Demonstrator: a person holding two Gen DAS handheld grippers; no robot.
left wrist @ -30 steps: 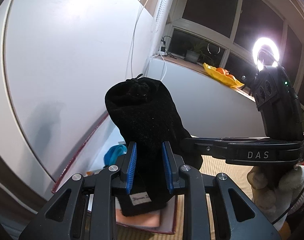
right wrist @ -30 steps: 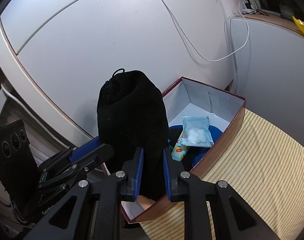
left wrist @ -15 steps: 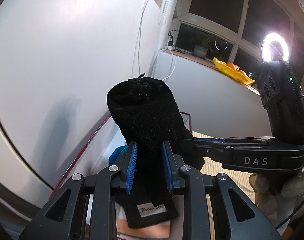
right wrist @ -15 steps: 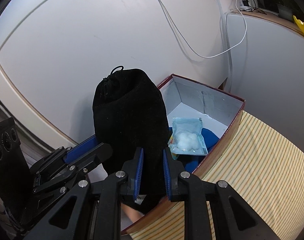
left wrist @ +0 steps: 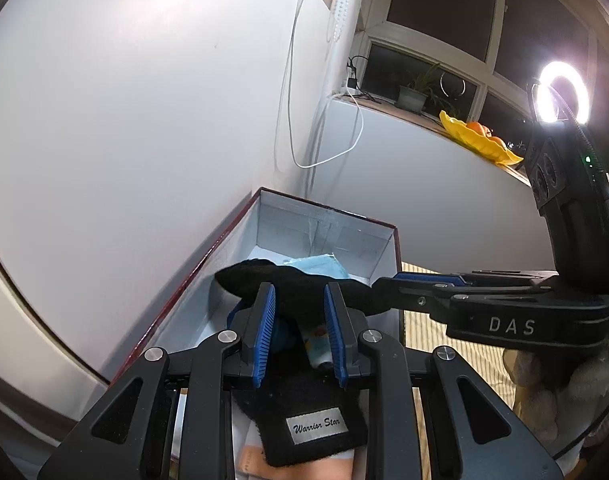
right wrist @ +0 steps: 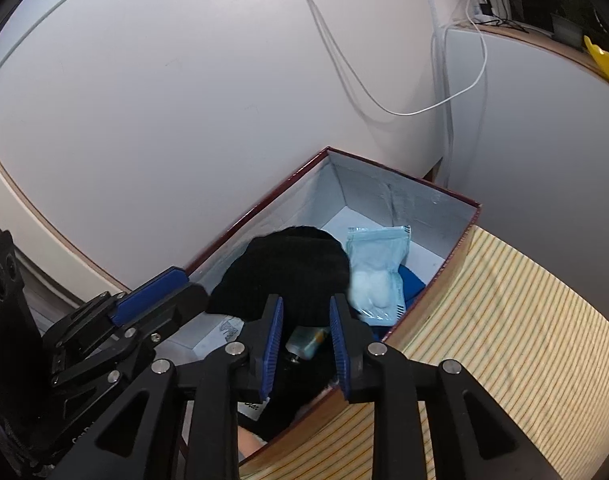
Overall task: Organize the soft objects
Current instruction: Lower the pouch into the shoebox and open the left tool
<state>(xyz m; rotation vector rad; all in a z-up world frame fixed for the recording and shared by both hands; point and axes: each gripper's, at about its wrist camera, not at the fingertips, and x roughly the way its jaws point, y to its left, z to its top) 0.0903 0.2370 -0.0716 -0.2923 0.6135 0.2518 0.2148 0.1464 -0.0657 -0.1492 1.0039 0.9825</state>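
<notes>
The left gripper, a black 2-finger tool with blue ribbed pads, has its jaws set a little apart, and the black velvet drawstring pouch lies between them; its cloth fills the gap at the fingertips, so the pads appear to pinch it. The right gripper, the same make, has its jaws opening, with the same pouch slumped between and beyond its blue pads; I see a gap beside each pad lower down, so the cloth is not pressed there.

The pouch is lying over on its side inside the open cardboard box with a dark red rim and pale inner walls. Its lower end carries a small white woven label, which shows below the left gripper's fingers. Just beside the pouch, deeper in the box, rests a light blue plastic packet of white cotton balls, partly on something dark blue. A small printed tube or bottle peeks out under the pouch.

The box stands on a yellow striped woven mat, pushed against a white wall. A white cable hangs down the wall. Off to the right, a ring light glows before dark windows, near a yellow dish on the sill.
</notes>
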